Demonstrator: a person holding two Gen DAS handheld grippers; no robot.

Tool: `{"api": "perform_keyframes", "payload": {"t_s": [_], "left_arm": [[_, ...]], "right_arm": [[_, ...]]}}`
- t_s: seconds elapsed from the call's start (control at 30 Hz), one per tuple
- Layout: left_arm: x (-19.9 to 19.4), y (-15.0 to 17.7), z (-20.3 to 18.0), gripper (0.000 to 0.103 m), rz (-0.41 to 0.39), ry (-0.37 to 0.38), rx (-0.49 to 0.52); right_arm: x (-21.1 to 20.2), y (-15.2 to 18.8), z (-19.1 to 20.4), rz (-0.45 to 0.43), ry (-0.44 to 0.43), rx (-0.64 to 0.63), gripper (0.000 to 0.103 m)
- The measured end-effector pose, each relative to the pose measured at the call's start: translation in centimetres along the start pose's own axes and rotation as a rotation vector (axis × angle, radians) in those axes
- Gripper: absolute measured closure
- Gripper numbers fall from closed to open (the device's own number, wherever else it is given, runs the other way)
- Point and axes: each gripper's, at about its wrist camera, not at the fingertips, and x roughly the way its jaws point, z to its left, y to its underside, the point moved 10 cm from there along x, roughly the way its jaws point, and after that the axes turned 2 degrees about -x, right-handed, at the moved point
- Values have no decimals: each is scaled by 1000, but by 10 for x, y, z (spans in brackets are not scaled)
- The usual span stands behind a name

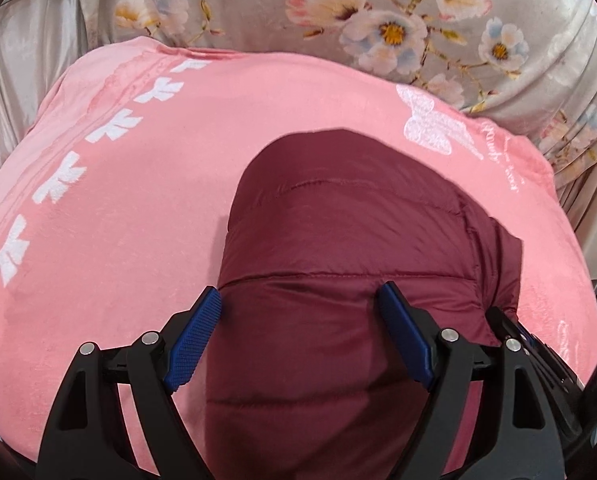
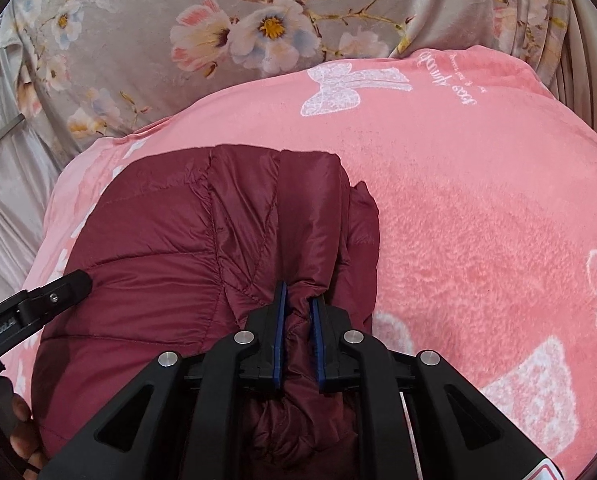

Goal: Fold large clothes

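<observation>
A maroon quilted puffer jacket lies folded on a pink blanket. My left gripper is open, its blue pads spread over the jacket's near left part, and holds nothing. In the right wrist view the jacket lies left of centre on the blanket. My right gripper is shut on a bunched fold of the jacket at its right edge. The left gripper's black finger shows at the left, over the jacket.
A grey floral sheet covers the bed beyond the blanket, also in the right wrist view. White butterfly prints mark the blanket. Silvery fabric hangs at the left. The other gripper's black body sits at the jacket's right.
</observation>
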Motion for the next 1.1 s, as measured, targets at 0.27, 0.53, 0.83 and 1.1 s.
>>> {"api": "perform_keyframes", "payload": {"t_s": [0.27,0.53,0.83,1.1], "left_arm": [[30,11,6,12,-13,-42,24],[49,10,6,7,-48,-40,39],[60,3,0,6,-66,-30,80],[35,-2,9,9,17,45,66]], "right_arm": [[12,12,-3,-17,-23,26,93],[17,15,-4,-30,-17,31,92],[23,15,-10,-22,-47,69,92],[-4,3,-17,-6,-51,84,75]]}}
